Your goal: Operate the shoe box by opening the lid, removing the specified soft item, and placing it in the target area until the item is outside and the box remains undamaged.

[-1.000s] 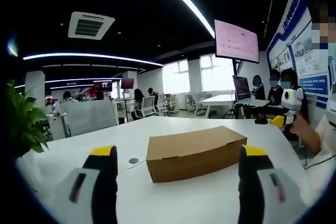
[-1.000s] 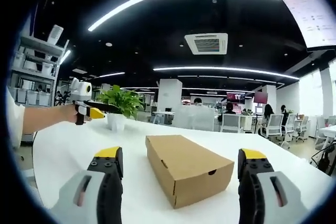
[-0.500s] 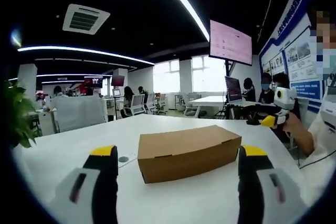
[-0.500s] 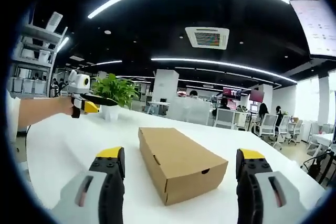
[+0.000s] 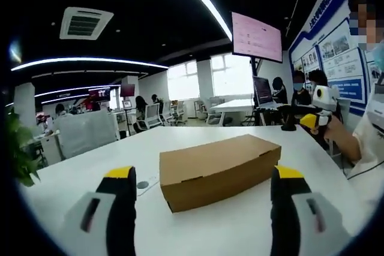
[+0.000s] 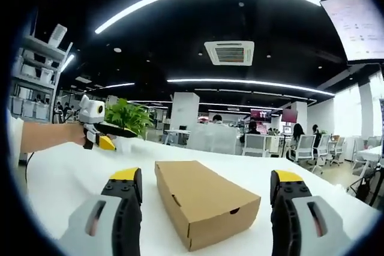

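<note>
Brown cardboard makes up the shoe box (image 5: 219,168), which sits shut on the white table (image 5: 198,232), its lid still flat and seated; we see no soft item yet, so it must be inside. Our left gripper (image 5: 198,178) holds its jaws spread wide, the box framed between them but well ahead and untouched. Our right gripper (image 6: 204,178) is likewise spread, with the box's short end and its finger notch facing us. Compared with a second ago, the box looms slightly larger and sits a little differently in both views, so we judge that our hands have edged closer and re-aimed, while the box itself has not moved. Opening has not begun; the approach continues. Beyond, a potted plant (image 6: 133,118) stands at the table's far edge.
</note>
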`<state>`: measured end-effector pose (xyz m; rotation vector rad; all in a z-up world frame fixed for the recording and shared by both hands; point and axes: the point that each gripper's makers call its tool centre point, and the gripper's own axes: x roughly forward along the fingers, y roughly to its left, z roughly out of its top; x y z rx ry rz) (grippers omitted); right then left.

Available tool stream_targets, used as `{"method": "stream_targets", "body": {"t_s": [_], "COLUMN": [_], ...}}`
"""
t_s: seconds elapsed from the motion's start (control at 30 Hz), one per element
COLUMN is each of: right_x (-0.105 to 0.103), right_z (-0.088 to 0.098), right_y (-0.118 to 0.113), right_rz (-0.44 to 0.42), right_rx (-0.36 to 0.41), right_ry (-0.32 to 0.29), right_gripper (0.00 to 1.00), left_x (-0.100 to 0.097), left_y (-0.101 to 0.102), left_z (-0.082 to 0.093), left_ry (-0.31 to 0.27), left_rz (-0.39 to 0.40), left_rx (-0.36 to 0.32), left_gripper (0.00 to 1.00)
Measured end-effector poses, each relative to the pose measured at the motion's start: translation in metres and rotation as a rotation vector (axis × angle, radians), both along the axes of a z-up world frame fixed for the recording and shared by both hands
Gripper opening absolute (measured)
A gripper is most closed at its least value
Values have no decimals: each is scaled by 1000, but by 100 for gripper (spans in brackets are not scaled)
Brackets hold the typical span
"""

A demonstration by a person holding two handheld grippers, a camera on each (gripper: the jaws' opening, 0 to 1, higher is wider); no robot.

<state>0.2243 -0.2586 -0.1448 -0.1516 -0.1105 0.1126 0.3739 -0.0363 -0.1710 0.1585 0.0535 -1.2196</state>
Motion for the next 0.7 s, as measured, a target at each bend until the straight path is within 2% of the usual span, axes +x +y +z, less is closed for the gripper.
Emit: {"method": "stream_targets", "body": {"t_s": [0.13, 0.33, 0.5, 0.63, 0.7], "right_x": [4, 11, 21, 25, 27], "right_z": [12, -2, -6, -6, -10], "right_y": [-1, 10, 1, 2, 8], "right_rz": [-6, 34, 31, 26, 34], "right_rx": [-16, 13, 39, 43, 21], "right_ry": [-17, 1, 18, 17, 22], "right_gripper": [92, 95, 99, 100, 100], "left_x": [3, 10, 22, 27, 27], "left_y": [-6, -12, -12, -13, -16], "left_z": [5, 6, 3, 2, 4], "left_ry": [-7, -15, -23, -32, -9], "left_rz": [-5, -7, -5, -1, -7], "left_rx": [0, -7, 14, -11, -58], "left_gripper": [97, 98, 98, 97, 97]}}
